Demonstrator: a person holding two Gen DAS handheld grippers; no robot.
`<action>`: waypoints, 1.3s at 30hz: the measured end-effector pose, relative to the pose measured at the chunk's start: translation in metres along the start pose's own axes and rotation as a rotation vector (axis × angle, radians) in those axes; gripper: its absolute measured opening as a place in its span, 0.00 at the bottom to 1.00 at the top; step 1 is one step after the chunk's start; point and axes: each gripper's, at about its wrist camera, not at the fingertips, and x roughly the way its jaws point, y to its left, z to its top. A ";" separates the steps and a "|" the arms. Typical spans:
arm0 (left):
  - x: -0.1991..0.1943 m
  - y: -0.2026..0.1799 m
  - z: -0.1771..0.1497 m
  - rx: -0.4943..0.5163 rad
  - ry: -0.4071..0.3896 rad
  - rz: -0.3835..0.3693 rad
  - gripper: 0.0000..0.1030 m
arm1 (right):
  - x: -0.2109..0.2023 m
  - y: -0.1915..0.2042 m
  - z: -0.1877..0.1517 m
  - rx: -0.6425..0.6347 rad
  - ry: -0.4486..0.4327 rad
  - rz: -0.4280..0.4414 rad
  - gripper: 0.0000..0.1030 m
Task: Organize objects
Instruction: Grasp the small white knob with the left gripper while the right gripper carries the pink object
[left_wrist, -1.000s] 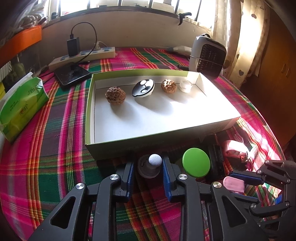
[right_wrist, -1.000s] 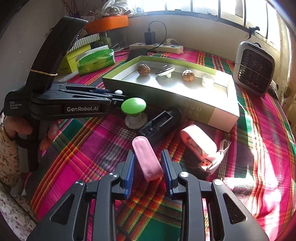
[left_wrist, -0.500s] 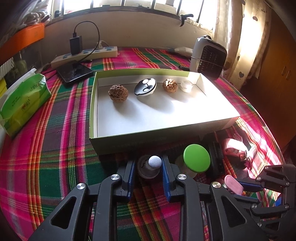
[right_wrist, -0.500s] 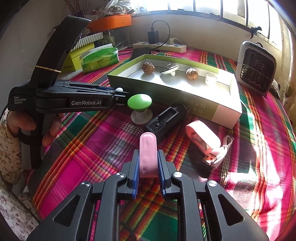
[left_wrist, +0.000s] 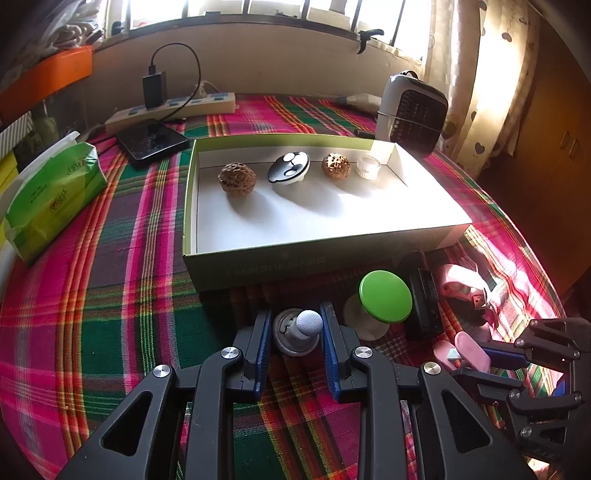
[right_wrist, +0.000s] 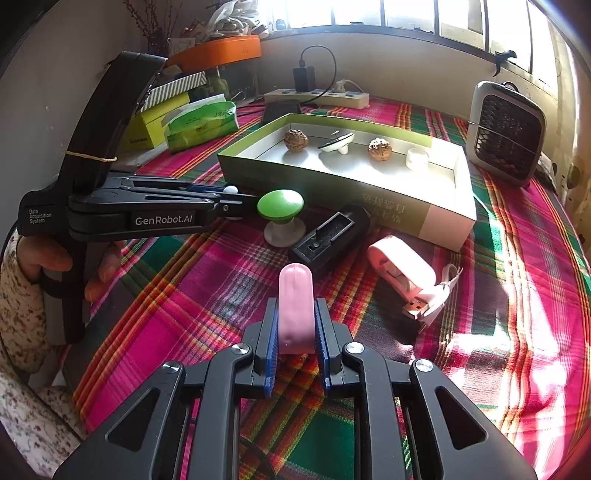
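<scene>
My left gripper (left_wrist: 295, 328) is shut on a small grey holder with a white ball top (left_wrist: 300, 329), just in front of the green box (left_wrist: 258, 264). My right gripper (right_wrist: 295, 325) is shut on a pink oblong cap (right_wrist: 295, 306), lifted off the plaid cloth. In the left wrist view the cap (left_wrist: 471, 349) shows in the right gripper (left_wrist: 491, 354), with a pink piece with a metal plug (left_wrist: 448, 355) lying beside it. The box holds two walnuts (left_wrist: 237, 178) (left_wrist: 335, 167), a black-and-white knob (left_wrist: 289, 168) and a clear cap (left_wrist: 368, 167).
A green-topped knob (left_wrist: 384, 301), a black charger cradle (right_wrist: 328, 236) and a pink USB device with a white cable (right_wrist: 406, 269) lie in front of the box. A small heater (right_wrist: 504, 133), a tissue pack (left_wrist: 51, 195), a phone (left_wrist: 153, 138) and a power strip (left_wrist: 173, 107) stand around.
My right gripper closed on the pink cap and lifted it off the cloth. My left gripper stayed shut on the grey holder and drew back a little from the box.
</scene>
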 end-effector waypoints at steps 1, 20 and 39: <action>-0.001 0.000 0.000 0.003 -0.002 -0.001 0.22 | -0.001 0.000 0.000 0.000 -0.002 -0.001 0.18; -0.021 -0.004 0.008 0.002 -0.040 -0.013 0.22 | -0.019 -0.008 0.010 0.044 -0.055 -0.003 0.18; -0.026 0.003 0.042 -0.031 -0.090 0.004 0.22 | -0.014 -0.027 0.053 0.092 -0.079 -0.071 0.18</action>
